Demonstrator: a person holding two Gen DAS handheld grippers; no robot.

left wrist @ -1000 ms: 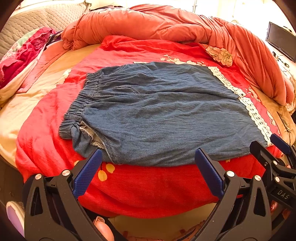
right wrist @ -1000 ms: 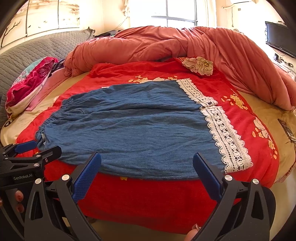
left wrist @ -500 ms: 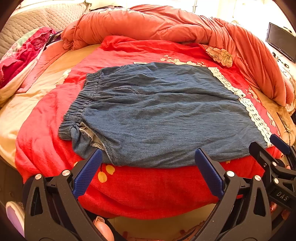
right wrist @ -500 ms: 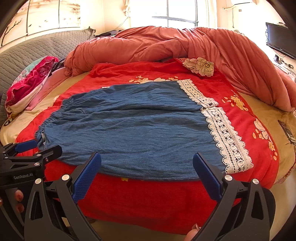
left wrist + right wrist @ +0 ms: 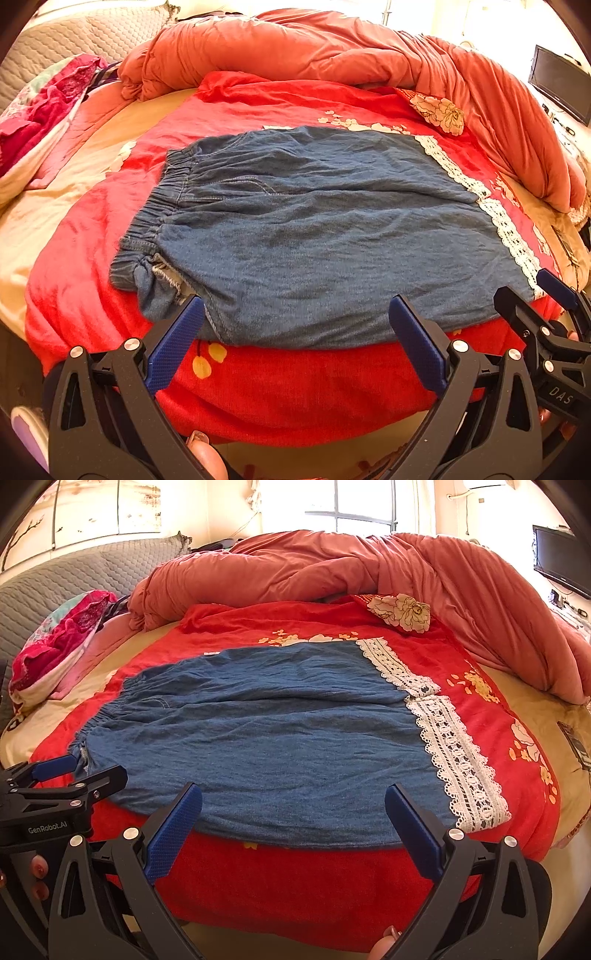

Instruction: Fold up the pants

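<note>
Blue denim pants (image 5: 314,236) lie flat on a red blanket (image 5: 295,380), elastic waistband (image 5: 162,206) to the left, white lace hems (image 5: 509,229) to the right. My left gripper (image 5: 295,314) is open and empty, just before the near edge of the pants at the waist end. My right gripper (image 5: 293,801) is open and empty, just before the near edge toward the lace hems (image 5: 454,753). The pants (image 5: 266,738) fill the middle of the right wrist view. The left gripper (image 5: 74,770) shows there at the left; the right gripper (image 5: 532,291) shows at the right in the left wrist view.
A bunched salmon duvet (image 5: 332,568) lies along the back and right of the bed. A pink pillow pile (image 5: 55,642) sits at the left by a grey quilted headboard (image 5: 74,576). A dark screen (image 5: 561,561) hangs at the right.
Both grippers have crept slightly forward toward the near edge of the pants. The pants have not moved and both grippers stay open.
</note>
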